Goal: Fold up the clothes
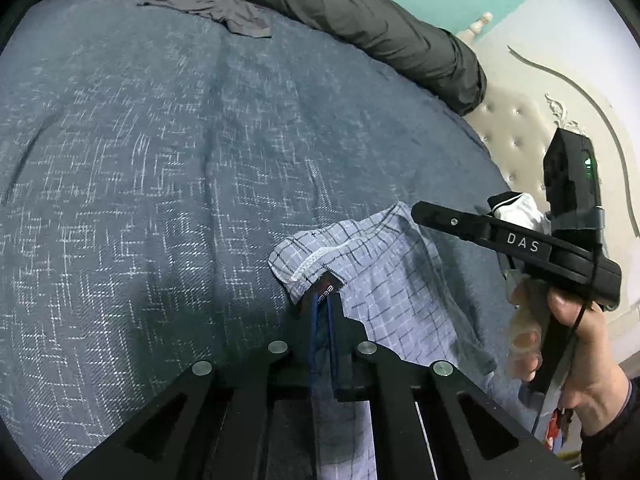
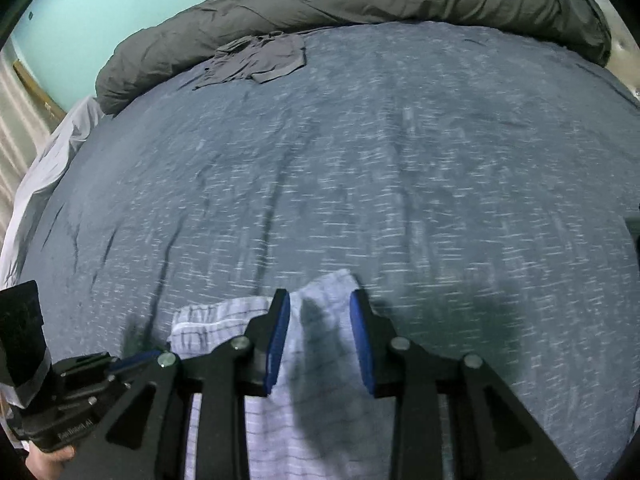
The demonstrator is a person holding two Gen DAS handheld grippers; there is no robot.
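Plaid garment point(image 2: 320, 380) lies on the bedspread point(image 2: 360, 160) right under the R gripper point(image 2: 320, 344), long axis running 6 to 12 o'clock, cloth between its parted blue pads but not pinched. L gripper point(image 1: 323, 308) is clamped on the hem at the garment's 9 o'clock side, so L hand has it; R hand point(image 1: 576, 344) tilts steeply down over the bed

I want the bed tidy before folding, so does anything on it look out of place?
Yes. A grey garment lies crumpled at the far edge of the bed, against the rolled dark duvet, not laid flat. The plaid garment near the grippers is rumpled too, one edge flipped over showing its seam.
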